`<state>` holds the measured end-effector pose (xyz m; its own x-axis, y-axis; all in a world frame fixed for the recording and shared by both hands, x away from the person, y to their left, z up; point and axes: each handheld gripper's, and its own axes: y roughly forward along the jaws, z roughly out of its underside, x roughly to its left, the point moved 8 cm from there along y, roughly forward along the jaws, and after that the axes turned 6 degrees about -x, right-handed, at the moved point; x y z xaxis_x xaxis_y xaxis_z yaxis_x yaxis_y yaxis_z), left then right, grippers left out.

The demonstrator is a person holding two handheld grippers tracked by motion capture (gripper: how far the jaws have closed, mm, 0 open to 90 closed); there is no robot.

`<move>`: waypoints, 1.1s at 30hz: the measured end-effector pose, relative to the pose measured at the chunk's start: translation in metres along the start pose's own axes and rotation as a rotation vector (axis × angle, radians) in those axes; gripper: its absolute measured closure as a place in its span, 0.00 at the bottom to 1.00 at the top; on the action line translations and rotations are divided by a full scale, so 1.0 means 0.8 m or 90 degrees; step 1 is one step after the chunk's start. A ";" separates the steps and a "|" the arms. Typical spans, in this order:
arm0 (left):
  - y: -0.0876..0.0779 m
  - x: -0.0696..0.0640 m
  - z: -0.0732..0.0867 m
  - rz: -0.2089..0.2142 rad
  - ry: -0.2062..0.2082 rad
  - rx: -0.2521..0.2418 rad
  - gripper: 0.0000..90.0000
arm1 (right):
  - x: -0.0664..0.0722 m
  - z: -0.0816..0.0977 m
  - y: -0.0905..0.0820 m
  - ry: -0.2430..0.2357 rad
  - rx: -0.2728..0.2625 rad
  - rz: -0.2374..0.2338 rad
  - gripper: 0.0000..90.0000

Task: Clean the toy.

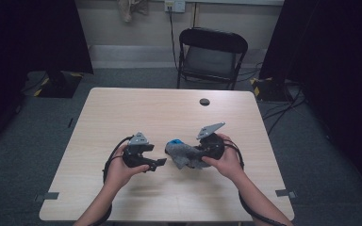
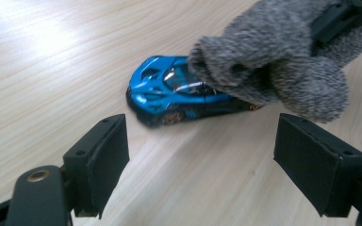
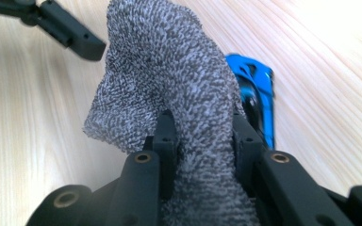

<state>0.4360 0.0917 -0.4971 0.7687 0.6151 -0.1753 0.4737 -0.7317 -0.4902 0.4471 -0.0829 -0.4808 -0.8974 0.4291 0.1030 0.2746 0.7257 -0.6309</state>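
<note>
Nearest you, your forearms come up over the front edge of the bench (image 1: pixel 99 197). Your left gripper (image 1: pixel 156 164) sits left of centre with its jaws standing wide apart and nothing between them; in the left gripper view the two black pads (image 2: pixel 104 160) frame bare wood, with the toy just beyond their tips.

Your right gripper (image 1: pixel 199 153) sits just right of centre, pointing toward the left one, and its jaws are clamped on a grey sock (image 1: pixel 184 154). In the right gripper view the sock (image 3: pixel 169 84) is pinched between the two pads and stands up past them in a loose fold; the left gripper's jaw tip shows beyond it at the upper left.

A blue toy car (image 2: pixel 179 92) rests on the bench right by the sock. In the left gripper view the sock's open end (image 2: pixel 273 61) hangs over the car's rear half, while its front half is uncovered. From above, a bit of the blue car (image 1: pixel 175 141) shows at the sock's far edge.

Farther back, a small dark round spot (image 1: pixel 204 101) lies near the bench's far edge. Beyond the bench a black folding chair (image 1: pixel 211 56) stands against the wall.
</note>
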 end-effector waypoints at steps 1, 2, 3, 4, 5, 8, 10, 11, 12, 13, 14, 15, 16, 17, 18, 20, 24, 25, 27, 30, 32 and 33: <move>0.004 0.000 -0.002 0.000 -0.001 0.000 0.20 | -0.003 0.004 -0.005 -0.003 0.001 0.002 0.77; 0.009 0.000 -0.003 -0.001 -0.004 0.003 0.20 | -0.005 0.008 -0.010 -0.004 0.003 0.006 0.77; 0.012 0.001 -0.004 -0.002 -0.004 0.004 0.20 | -0.007 0.012 -0.017 -0.005 0.000 0.009 0.77; 0.015 0.002 -0.005 -0.004 -0.005 0.006 0.20 | -0.007 0.015 -0.021 -0.004 -0.003 0.010 0.77; 0.019 0.002 -0.006 -0.003 -0.007 0.002 0.20 | -0.009 0.020 -0.027 -0.002 -0.003 0.013 0.77; 0.030 0.000 -0.007 0.002 0.000 0.011 0.19 | -0.016 0.035 -0.043 0.006 -0.002 0.024 0.77; 0.037 -0.002 -0.008 0.004 0.005 0.014 0.19 | -0.020 0.044 -0.052 0.013 -0.002 0.031 0.77; 0.041 -0.003 -0.010 0.004 0.007 0.013 0.19 | -0.021 0.047 -0.055 0.015 -0.001 0.033 0.77; 0.041 -0.003 -0.010 0.004 0.007 0.013 0.19 | -0.021 0.047 -0.055 0.015 -0.001 0.033 0.77; 0.047 -0.005 -0.012 0.005 0.007 0.013 0.19 | -0.024 0.055 -0.060 0.019 0.005 0.041 0.76; 0.051 -0.006 -0.014 0.008 0.008 0.013 0.19 | -0.025 0.058 -0.061 0.020 0.006 0.043 0.76; 0.054 -0.006 -0.015 0.008 0.009 0.011 0.19 | -0.027 0.061 -0.063 0.023 0.009 0.048 0.76; 0.057 -0.007 -0.016 0.007 0.011 0.014 0.19 | -0.029 0.065 -0.064 0.027 0.010 0.053 0.76; 0.059 -0.007 -0.017 0.006 0.012 0.014 0.19 | -0.031 0.068 -0.065 0.029 0.012 0.056 0.76; 0.062 -0.008 -0.019 0.007 0.010 0.014 0.19 | -0.033 0.072 -0.066 0.033 0.012 0.060 0.76; 0.067 -0.009 -0.020 0.008 0.018 0.016 0.19 | -0.037 0.078 -0.069 0.042 0.011 0.065 0.76; 0.073 -0.011 -0.025 0.008 0.017 0.014 0.19 | -0.043 0.088 -0.072 0.050 0.014 0.077 0.75; 0.074 -0.011 -0.025 0.011 0.018 0.017 0.19 | -0.046 0.092 -0.074 0.052 0.014 0.086 0.75; 0.079 -0.010 -0.027 0.008 0.024 0.019 0.20 | -0.051 0.098 -0.077 0.061 0.010 0.091 0.75; 0.083 -0.008 -0.027 0.009 0.020 0.023 0.20 | -0.054 0.106 -0.080 0.069 0.010 0.098 0.75; 0.088 -0.007 -0.027 0.007 0.021 0.025 0.20 | -0.055 0.111 -0.081 0.074 0.010 0.099 0.75; 0.090 -0.007 -0.027 0.008 0.021 0.027 0.20 | -0.056 0.113 -0.081 0.076 0.014 0.102 0.75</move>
<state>0.4749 0.0288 -0.5128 0.7885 0.5958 -0.1529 0.4465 -0.7253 -0.5240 0.4379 -0.1978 -0.5140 -0.7955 0.5993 0.0898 0.4014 0.6321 -0.6628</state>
